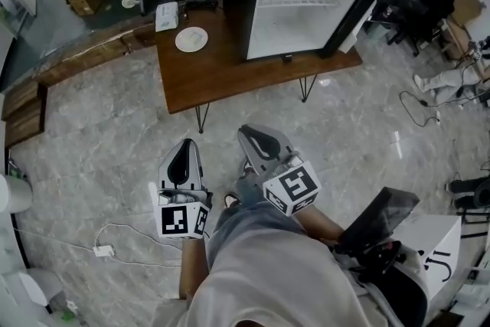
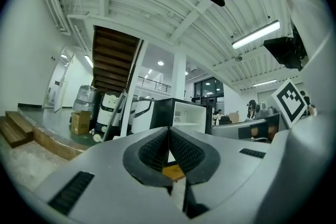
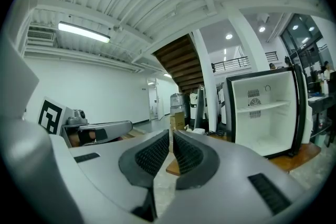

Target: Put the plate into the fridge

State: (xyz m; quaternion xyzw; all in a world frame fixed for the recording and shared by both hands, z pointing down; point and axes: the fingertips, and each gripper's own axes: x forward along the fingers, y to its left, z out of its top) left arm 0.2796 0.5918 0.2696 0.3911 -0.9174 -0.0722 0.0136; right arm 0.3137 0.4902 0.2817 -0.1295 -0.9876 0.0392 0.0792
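1. Head view, looking steeply down: the left gripper point(image 1: 184, 147) and the right gripper point(image 1: 257, 135) are held side by side over the grey marble floor point(image 1: 99, 157), both well short of the wooden table point(image 1: 230, 76).
2. Left gripper, seen in its own view point(image 2: 169, 132): the jaws are pressed together, pad against pad, with nothing between them.
3. Right gripper, seen in its own view point(image 3: 171, 135): the jaws likewise meet along their ribbed pads and pinch nothing.
4. Each gripper carries its marker cube, the left one point(image 1: 184, 220) and the right one point(image 1: 292, 188), close to the person's body.
5. The plate point(image 1: 191, 38), round and white, lies flat on the left part of the table top, apart from both grippers and outside the fridge.
6. The fridge point(image 1: 306, 4), a small black cabinet with a white interior, stands on the table to the right of the plate. Its door point(image 1: 360, 0) is swung open at its right side.
7. The right gripper view shows the fridge point(image 3: 265, 113) with one white shelf point(image 3: 262, 106) across the cavity; nothing can be made out on it.
8. Just beside the plate, toward the table's far left corner, lies what appears to be a small white box point(image 1: 166, 15); the view is too coarse to name it further.
9. A white cable with an adapter point(image 1: 103, 250) lies on the floor to the left of the left gripper.
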